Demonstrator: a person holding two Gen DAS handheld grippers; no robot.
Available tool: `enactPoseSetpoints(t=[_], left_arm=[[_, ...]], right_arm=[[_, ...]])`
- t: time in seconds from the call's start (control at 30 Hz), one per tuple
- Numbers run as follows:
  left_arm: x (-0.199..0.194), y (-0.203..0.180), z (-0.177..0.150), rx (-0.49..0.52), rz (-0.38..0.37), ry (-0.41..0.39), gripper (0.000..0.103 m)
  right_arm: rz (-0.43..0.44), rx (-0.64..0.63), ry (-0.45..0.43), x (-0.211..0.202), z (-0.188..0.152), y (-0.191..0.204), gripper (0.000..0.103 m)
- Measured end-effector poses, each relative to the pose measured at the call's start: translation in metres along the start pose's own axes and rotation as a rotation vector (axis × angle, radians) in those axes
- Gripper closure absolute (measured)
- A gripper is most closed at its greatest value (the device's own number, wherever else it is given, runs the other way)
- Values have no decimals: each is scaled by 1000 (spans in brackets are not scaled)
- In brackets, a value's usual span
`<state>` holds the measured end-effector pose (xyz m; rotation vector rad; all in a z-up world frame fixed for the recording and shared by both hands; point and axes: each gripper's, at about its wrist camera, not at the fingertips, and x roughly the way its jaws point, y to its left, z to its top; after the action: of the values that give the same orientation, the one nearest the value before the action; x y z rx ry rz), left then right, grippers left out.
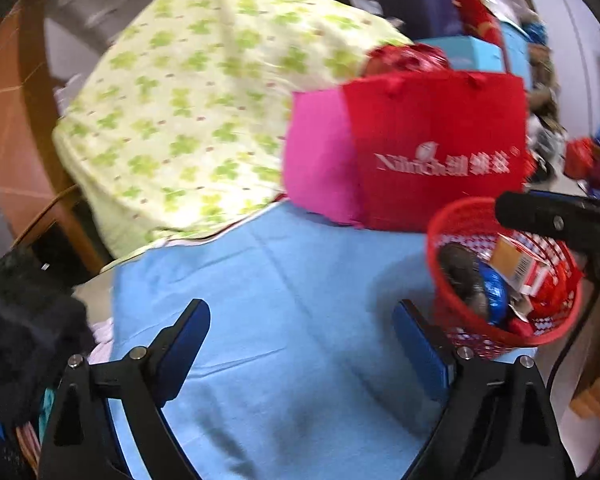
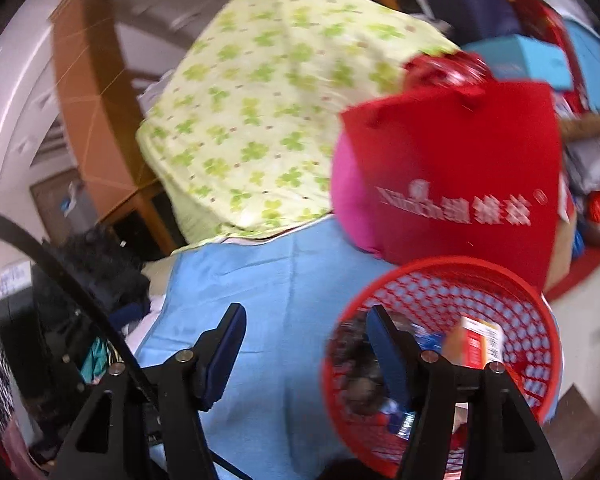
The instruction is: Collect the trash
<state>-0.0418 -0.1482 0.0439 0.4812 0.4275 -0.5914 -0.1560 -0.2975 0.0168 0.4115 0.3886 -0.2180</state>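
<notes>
A red mesh basket [image 1: 556, 332] stands on a light blue cloth [image 1: 284, 304] at the right. It holds trash: a dark lump [image 1: 458, 272], a blue foil wrapper [image 1: 494, 292] and a red and white carton [image 1: 518, 266]. My left gripper [image 1: 302, 332] is open and empty over the blue cloth, left of the basket. In the right wrist view my right gripper [image 2: 306, 340] is open and empty; its right finger stands over the basket [image 2: 512, 300] rim, above the dark lump [image 2: 356, 376] and the carton [image 2: 480, 344]. Part of the right gripper's body [image 1: 556, 220] shows above the basket.
A red tote bag [image 1: 440, 152] with white lettering and a pink bag [image 1: 320, 160] stand behind the basket. A green clover-print quilt [image 1: 204, 112] lies at the back left. A black fuzzy item [image 1: 24, 320] sits at the left edge. Boxes and clutter [image 1: 484, 40] are piled at the back right.
</notes>
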Motion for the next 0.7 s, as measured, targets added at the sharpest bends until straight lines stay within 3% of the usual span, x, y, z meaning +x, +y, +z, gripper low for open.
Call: enactPoseSetpoints(t=[0.27, 0.7], left_arm=[[-29, 55, -12, -130, 108, -33, 7], [-78, 120, -43, -285, 260, -58, 6]], right_arm=[[10, -163, -33, -4, -2, 78, 33], [75, -277, -23, -7, -18, 161, 33]])
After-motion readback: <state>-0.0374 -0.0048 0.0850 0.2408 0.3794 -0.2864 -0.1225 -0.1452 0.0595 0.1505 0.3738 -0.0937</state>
